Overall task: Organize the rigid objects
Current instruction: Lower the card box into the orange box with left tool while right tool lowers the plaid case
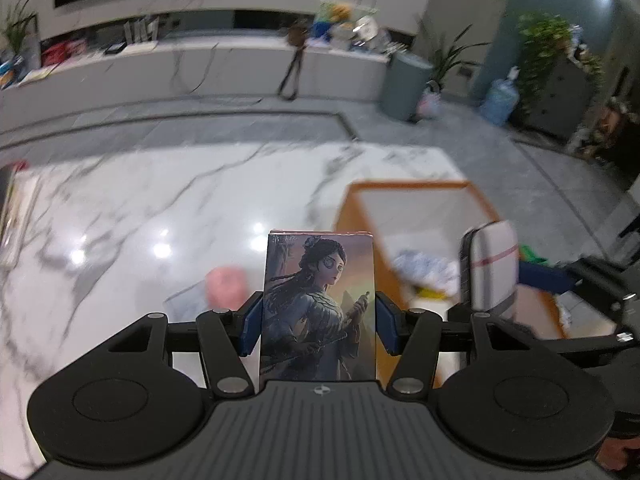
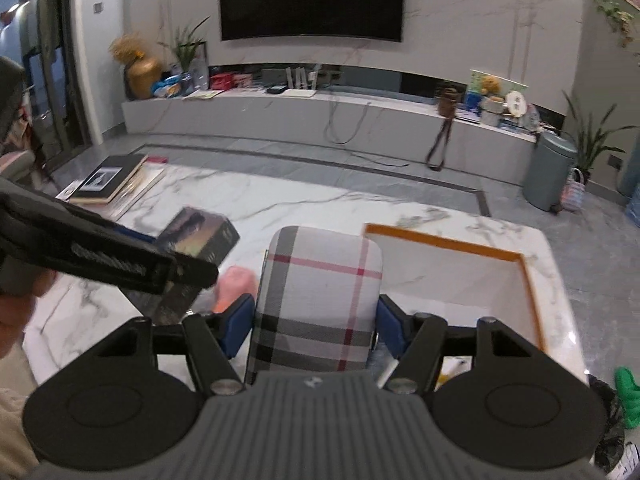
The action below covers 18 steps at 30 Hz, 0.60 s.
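My left gripper is shut on a small illustrated box showing a painted woman, held upright above the marble table. The box also shows at the left in the right wrist view, held by the left gripper's fingers. My right gripper is shut on a plaid hard case, white with black and red stripes. The case also shows at the right in the left wrist view. An orange-rimmed open box stands on the table to the right, also seen in the left wrist view, with items inside.
A pink object lies on the table below the grippers, blurred in the left wrist view. Stacked books sit at the table's far left. A green object lies at the right edge. Beyond the table are a TV cabinet and a bin.
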Each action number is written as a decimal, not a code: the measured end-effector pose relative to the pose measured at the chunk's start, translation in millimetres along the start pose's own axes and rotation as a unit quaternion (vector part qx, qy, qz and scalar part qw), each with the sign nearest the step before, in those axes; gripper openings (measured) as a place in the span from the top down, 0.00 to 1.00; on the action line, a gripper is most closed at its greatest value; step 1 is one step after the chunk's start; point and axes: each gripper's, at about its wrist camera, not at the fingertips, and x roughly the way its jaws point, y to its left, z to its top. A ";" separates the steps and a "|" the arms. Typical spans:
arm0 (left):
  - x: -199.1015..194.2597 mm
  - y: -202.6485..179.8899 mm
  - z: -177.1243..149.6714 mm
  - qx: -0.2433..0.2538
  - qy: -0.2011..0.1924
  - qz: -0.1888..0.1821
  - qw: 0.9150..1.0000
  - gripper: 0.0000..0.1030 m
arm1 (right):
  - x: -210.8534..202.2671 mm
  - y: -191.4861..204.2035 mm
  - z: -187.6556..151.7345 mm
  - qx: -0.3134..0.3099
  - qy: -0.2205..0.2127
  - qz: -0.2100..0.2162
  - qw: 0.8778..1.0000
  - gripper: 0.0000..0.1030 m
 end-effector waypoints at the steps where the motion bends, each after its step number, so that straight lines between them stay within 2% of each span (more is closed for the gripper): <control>1: -0.5 -6.2 4.2 0.004 -0.004 -0.007 1.000 0.37 | -1.7 -7.9 0.0 0.004 -0.001 -0.007 1.000 0.37; 5: 7.1 -32.6 19.0 0.013 -0.009 -0.037 0.999 0.37 | -1.0 -37.5 -5.7 0.017 0.007 -0.033 0.999 0.37; 11: 40.1 -70.7 26.3 0.034 0.015 -0.087 0.996 0.37 | 8.7 -78.9 -20.6 0.034 0.034 -0.062 0.997 0.37; 14: 61.9 -88.0 27.0 0.058 0.032 -0.086 0.994 0.37 | 21.0 -92.9 -28.1 0.036 0.053 -0.064 0.996 0.37; 18: 86.2 -107.5 28.0 0.090 0.046 -0.064 0.993 0.37 | 38.4 -104.6 -34.9 0.024 0.071 -0.062 0.995 0.37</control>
